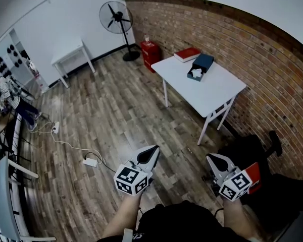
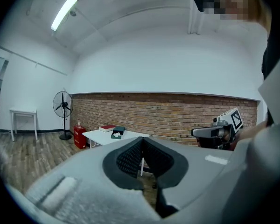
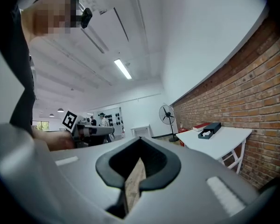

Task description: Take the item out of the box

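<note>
Two tools: left tool and right tool were both closed on nothing and held low and level, likely a carry pose, with no reach begun.
Box: the dark box sat on the white worktop, well apart from both tools.
Item: the white item lay inside the box at its near end.
Around: a red book lay beside the box, with a fan beyond.
In the way: a stretch of wood floor had to be crossed, and a black chair near the right tool could snag.

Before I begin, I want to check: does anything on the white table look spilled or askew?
Nothing stands out. The dark box, with a white item in it, and the red book lie flat on the table.
</note>
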The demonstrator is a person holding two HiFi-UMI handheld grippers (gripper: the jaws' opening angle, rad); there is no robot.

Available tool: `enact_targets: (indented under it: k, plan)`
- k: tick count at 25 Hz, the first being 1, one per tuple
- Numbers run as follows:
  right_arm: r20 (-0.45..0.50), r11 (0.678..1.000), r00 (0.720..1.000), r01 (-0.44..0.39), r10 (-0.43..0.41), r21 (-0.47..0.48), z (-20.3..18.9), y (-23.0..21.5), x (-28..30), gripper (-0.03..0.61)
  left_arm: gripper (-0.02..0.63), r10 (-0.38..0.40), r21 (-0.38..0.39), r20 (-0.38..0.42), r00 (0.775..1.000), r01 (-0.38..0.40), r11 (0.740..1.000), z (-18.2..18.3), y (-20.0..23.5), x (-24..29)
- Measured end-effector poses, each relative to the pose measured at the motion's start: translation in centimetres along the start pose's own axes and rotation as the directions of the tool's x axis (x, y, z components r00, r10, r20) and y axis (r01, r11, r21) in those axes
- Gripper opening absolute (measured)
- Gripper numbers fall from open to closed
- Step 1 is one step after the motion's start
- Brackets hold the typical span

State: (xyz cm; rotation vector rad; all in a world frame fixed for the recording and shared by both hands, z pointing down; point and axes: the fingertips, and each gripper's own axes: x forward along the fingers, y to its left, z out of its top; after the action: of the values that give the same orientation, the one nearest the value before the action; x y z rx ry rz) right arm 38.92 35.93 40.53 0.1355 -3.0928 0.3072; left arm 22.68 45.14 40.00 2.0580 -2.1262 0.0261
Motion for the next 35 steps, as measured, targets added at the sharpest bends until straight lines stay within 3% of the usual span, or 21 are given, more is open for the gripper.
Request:
enact_targets:
  k: [10, 19, 29, 35]
  plan:
    - [-0.036, 0.998, 0.999, -0.037, 0.039, 0.054, -1.2, -3.9, -3.0, 0.000, 0.006, 0.060, -0.056, -0.019, 0.998, -0.061, 0.997, -1.8, -1.9, 2.2]
    - [-0.064, 0.994, 0.998, 0.016, -0.009, 0.106, -2.8, -8.7, -2.8, 0.002, 0.006, 0.000, -0.044, -0.050, 0.999, -0.002, 0.999, -2.5, -1.9, 8.4]
    - [-0.061, 0.985, 0.995, 0.082, -0.074, 0.153, -1.8, -14.4, 3.7, 0.001, 0.006, -0.075, -0.034, -0.071, 0.995, 0.073, 0.997, -0.8, 2.8, 15.8]
    - [-0.073, 0.980, 0.995, 0.085, -0.073, 0.180, -2.1, -15.6, 10.4, 0.001, 0.006, -0.170, -0.017, -0.107, 0.980, 0.169, 0.985, 0.1, 5.2, 19.8]
